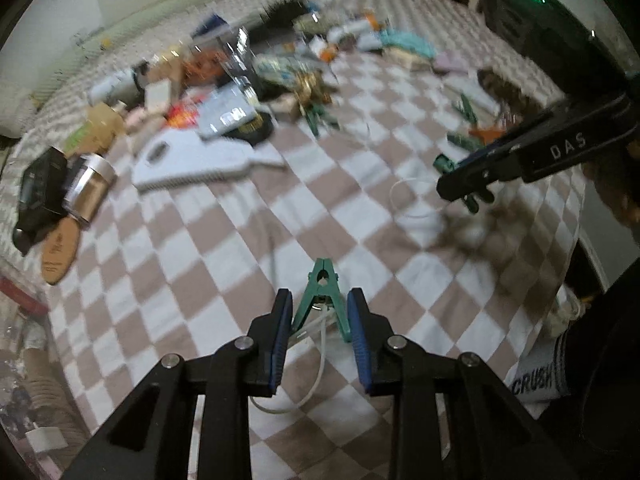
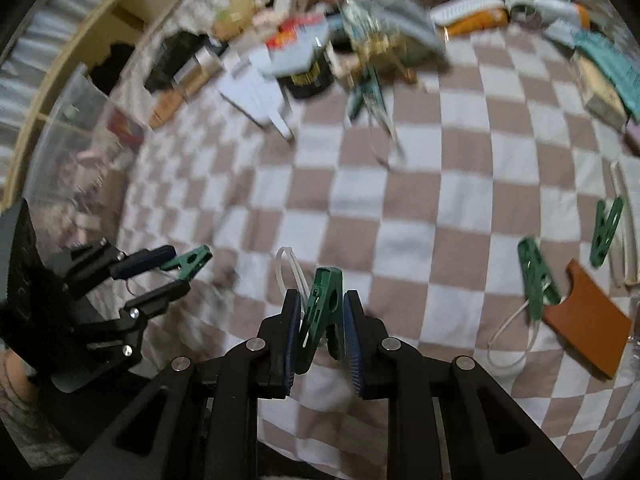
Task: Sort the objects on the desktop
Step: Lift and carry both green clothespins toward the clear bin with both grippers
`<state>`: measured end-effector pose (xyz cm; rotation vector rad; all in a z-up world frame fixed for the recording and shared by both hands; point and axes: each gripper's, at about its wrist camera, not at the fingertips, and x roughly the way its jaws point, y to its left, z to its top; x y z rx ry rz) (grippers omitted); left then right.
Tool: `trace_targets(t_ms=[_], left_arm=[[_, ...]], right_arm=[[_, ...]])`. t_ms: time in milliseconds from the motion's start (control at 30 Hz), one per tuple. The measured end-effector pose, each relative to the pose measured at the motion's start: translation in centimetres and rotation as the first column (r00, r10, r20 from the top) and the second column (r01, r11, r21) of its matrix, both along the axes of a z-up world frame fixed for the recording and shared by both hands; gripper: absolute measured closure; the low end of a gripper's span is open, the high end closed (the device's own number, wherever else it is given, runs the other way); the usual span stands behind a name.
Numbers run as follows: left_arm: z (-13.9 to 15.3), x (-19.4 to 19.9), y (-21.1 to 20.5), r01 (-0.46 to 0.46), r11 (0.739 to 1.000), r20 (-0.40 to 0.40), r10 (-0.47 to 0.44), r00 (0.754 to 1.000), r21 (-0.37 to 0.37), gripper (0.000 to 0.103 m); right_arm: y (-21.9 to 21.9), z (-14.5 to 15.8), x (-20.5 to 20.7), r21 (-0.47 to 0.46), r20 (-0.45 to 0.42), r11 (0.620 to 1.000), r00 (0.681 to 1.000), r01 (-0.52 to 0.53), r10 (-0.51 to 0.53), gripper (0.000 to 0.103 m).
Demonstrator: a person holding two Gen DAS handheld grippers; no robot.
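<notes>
Each tool [image 1: 319, 312] [image 2: 322, 312] clamps green clip [image 1: 322, 292] [image 2: 323, 304].

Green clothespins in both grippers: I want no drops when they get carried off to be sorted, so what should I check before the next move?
1. Left gripper grip: a green clothespin sits between the pads, handles toward the camera. Ok.
2. Right gripper grip: a darker green clothespin is squeezed between the pads, tilted. Ok, but the tilt could let it slip.
3. Trailing white loop under the left clothespin: whether it is attached or merely lying there, cannot tell.
4. White zip tie beside the right clothespin: attached or not, cannot tell.
5. Checkered cloth between the grippers: free of loose items. Ok.
6. Drop-off spot for clothespins: cannot tell.
</notes>
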<state>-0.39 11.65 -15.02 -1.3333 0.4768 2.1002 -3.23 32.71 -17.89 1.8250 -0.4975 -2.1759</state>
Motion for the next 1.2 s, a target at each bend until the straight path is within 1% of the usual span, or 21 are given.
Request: trace_targets(t_ms=[100, 200, 267, 333, 367, 467, 600, 633, 700, 867, 900, 1000, 1100, 1200], left_arm=[[2.2, -0.3, -0.7, -0.027, 0.999, -0.05, 0.029, 0.998, 0.036, 0.075], [4.8, -0.5, -1.6, -0.058, 0.995, -0.102, 0.066, 0.993, 0.078, 0.075], [6.8, -0.6, -2.5, -0.092, 0.988, -0.127, 0.107, 0.986, 0.122, 0.075], [8.6, -0.6, -3.3, -0.118, 0.982, -0.164, 0.143, 0.976, 0.149, 0.075], [9.9, -0.4, -3.9, -0.13, 0.977, -0.201, 0.163, 0.966, 0.166, 0.075], [12.7, -0.1, -5.7, -0.164, 0.963, -0.258, 0.217, 0.941, 0.215, 0.075], [16.2, 0.2, -8.7, -0.25, 0.933, -0.305, 0.325, 0.895, 0.26, 0.075], [16.9, 0.4, -9.5, -0.265, 0.927, -0.324, 0.345, 0.881, 0.265, 0.075], [18.6, 0.9, -11.2, -0.3, 0.91, -0.361, 0.393, 0.846, 0.287, 0.075], [21.8, 2.5, -15.5, -0.373, 0.866, -0.443, 0.493, 0.749, 0.334, 0.075], [22.4, 2.9, -16.7, -0.395, 0.853, -0.464, 0.518, 0.718, 0.341, 0.075], [23.3, 3.8, -19.5, -0.448, 0.822, -0.506, 0.57, 0.648, 0.352, 0.075], [23.9, 4.6, -22.5, -0.505, 0.785, -0.541, 0.616, 0.573, 0.359, 0.075], [24.1, 5.0, -25.7, -0.56, 0.741, -0.541, 0.663, 0.518, 0.371, 0.075]], right_arm=[[-0.4, 1.8, -0.5, -0.023, -0.049, 1.0, 0.999, 0.017, -0.019, 0.081], [-1.0, 4.3, -1.1, -0.052, -0.118, 0.998, 0.992, 0.029, -0.035, 0.081], [-1.5, 6.1, -1.5, -0.08, -0.165, 0.996, 0.985, 0.029, -0.042, 0.081], [-2.1, 8.3, -1.9, -0.108, -0.225, 0.994, 0.973, 0.024, -0.048, 0.081], [-2.3, 9.3, -2.0, -0.121, -0.254, 0.992, 0.966, 0.022, -0.053, 0.081], [-3.2, 12.2, -2.4, -0.171, -0.333, 0.985, 0.94, 0.015, -0.072, 0.081], [-5.2, 15.9, -2.9, -0.225, -0.425, 0.974, 0.901, -0.017, -0.083, 0.081], [-5.8, 16.7, -3.0, -0.235, -0.445, 0.972, 0.892, -0.028, -0.081, 0.081], [-7.2, 18.2, -3.3, -0.25, -0.478, 0.967, 0.875, -0.056, -0.073, 0.081], [-11.5, 20.9, -4.0, -0.257, -0.541, 0.958, 0.84, -0.125, -0.036, 0.081], [-12.6, 21.3, -4.2, -0.254, -0.55, 0.957, 0.835, -0.14, -0.024, 0.081], [-16.4, 22.2, -5.0, -0.232, -0.575, 0.953, 0.818, -0.194, 0.027, 0.081], [-20.5, 23.2, -5.7, -0.211, -0.595, 0.944, 0.799, -0.255, 0.083, 0.081], [-24.7, 24.2, -6.3, -0.181, -0.615, 0.93, 0.775, -0.32, 0.147, 0.081]])
